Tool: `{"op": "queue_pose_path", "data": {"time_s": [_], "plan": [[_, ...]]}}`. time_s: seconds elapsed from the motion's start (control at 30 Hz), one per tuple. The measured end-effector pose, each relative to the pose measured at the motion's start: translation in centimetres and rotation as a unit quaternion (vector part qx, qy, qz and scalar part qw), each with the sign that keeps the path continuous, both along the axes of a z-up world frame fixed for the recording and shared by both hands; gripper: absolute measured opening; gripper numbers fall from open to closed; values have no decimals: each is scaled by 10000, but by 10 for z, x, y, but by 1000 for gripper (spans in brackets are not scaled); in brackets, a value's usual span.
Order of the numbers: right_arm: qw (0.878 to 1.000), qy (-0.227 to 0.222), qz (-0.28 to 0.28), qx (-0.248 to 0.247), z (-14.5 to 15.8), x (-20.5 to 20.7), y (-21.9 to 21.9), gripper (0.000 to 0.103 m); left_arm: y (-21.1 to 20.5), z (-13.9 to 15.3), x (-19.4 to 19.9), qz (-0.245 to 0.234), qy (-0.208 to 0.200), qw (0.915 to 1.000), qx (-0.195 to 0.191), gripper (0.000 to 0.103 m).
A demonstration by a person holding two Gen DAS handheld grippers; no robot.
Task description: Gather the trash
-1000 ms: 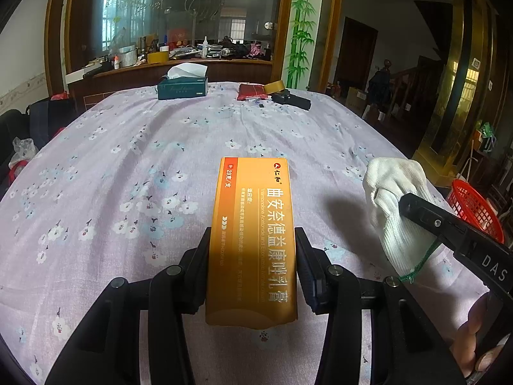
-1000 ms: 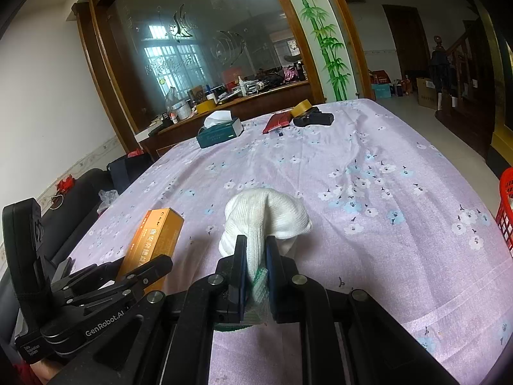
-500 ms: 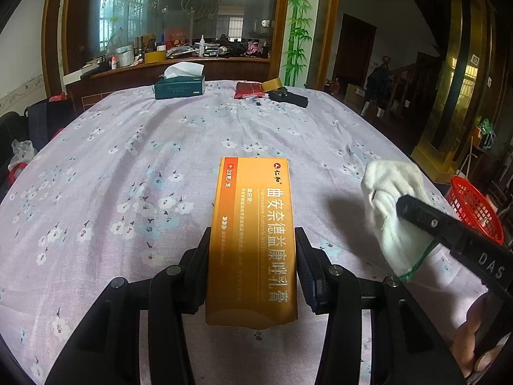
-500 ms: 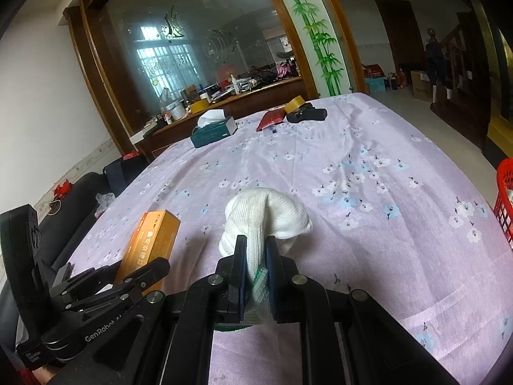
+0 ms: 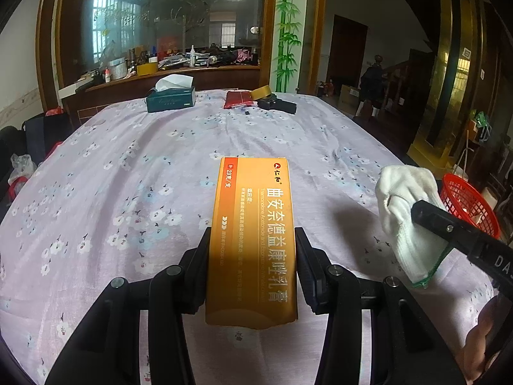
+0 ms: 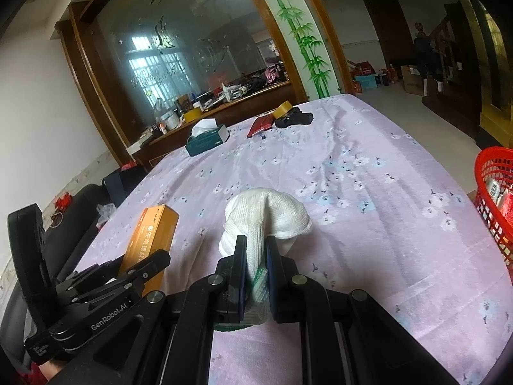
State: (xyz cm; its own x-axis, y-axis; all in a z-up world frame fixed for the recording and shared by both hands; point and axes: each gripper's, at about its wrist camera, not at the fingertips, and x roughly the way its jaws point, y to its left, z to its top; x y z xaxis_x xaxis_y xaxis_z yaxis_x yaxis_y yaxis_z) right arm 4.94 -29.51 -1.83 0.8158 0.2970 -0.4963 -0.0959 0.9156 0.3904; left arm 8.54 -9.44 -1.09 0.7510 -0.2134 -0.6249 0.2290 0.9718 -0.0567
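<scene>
The orange box (image 5: 251,240) is squeezed in the left tool (image 5: 253,269), lifted above the table (image 5: 128,166). The white glove (image 6: 266,215) is pinched tight in the right tool (image 6: 256,256). A red basket (image 6: 493,192) waits past the table's right edge.

right gripper (image 6: 256,247) — glove (image 6: 267,211) nearer basket (image 6: 495,192)
</scene>
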Motion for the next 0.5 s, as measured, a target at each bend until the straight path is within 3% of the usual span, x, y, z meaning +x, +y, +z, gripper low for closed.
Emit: {"op": "queue_pose_path", "data": {"time_s": [0.3,0.5], "plan": [[9997,-117,-169,164,9,-15,-22,12,-24,5,2,-214,8,9997,82,45],[9976,-245,-593,247,22,-33,-60,12,-60,21,1,-785,70,9969,-35,45]]}}
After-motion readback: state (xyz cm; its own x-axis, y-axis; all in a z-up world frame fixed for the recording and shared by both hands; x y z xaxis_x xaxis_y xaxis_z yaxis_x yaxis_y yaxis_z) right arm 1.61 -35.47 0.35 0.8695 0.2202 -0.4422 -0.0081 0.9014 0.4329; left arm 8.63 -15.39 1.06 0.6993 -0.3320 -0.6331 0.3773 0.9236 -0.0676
